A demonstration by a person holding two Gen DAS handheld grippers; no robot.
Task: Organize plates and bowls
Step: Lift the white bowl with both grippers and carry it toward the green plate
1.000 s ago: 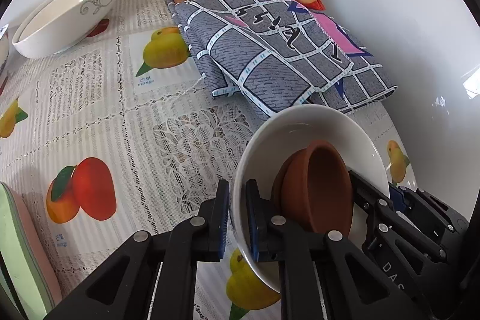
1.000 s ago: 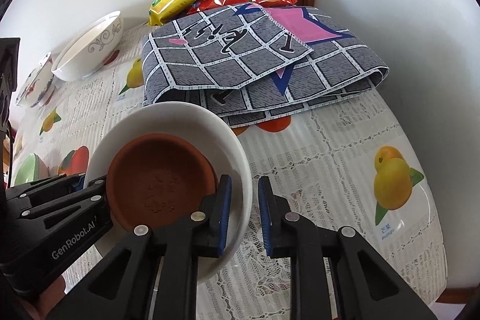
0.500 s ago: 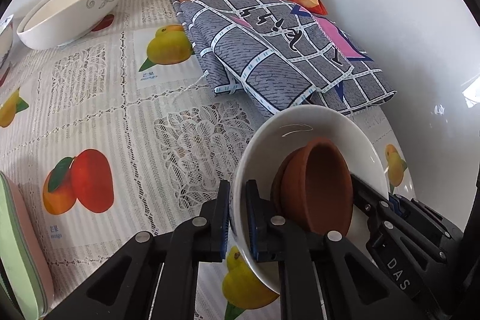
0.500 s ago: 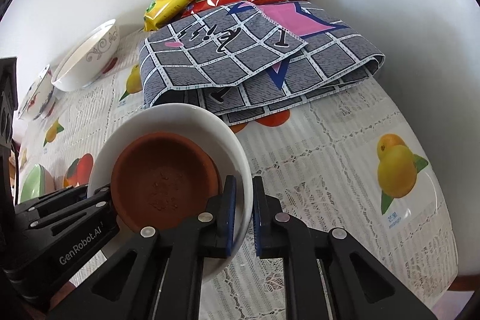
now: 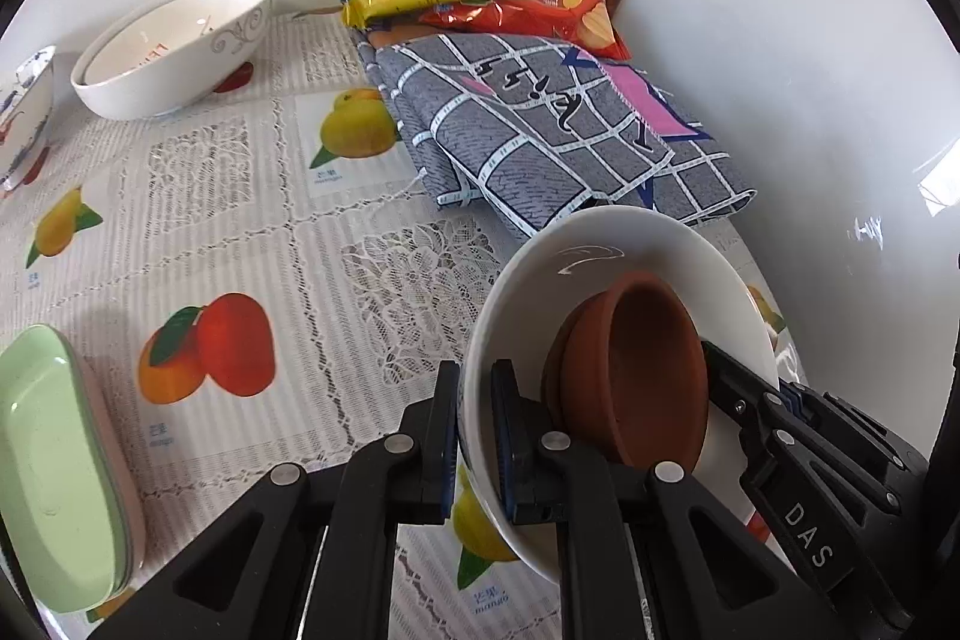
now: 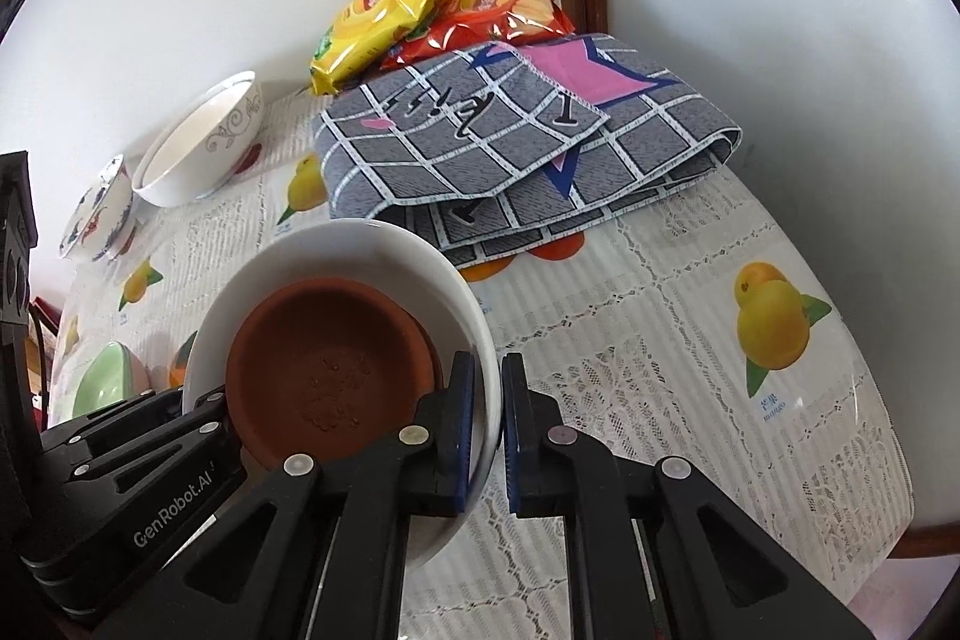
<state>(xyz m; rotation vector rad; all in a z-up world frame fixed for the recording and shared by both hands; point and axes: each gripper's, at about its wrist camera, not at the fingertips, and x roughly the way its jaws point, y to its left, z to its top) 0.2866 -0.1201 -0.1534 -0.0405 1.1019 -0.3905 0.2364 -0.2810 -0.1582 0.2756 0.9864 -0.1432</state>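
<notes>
Both grippers are pinching the white bowl (image 5: 600, 250) by opposite rims, left gripper (image 5: 475, 436) and right gripper (image 6: 487, 433), terracotta saucers (image 6: 330, 370) nested inside; it's hanging above the tablecloth (image 5: 240, 196), the big patterned bowl (image 5: 174, 46) sitting far-left, nearer the left one.

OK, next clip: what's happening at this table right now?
A person with a claw in each hand is holding one white bowl by opposite sides of its rim. The left claw is clamped on one side and the right claw on the other. A brown clay dish sits inside the bowl. The bowl appears lifted and tilted above the fruit-print tablecloth. Farther back stand a large white bowl and a folded grey cloth.
</notes>
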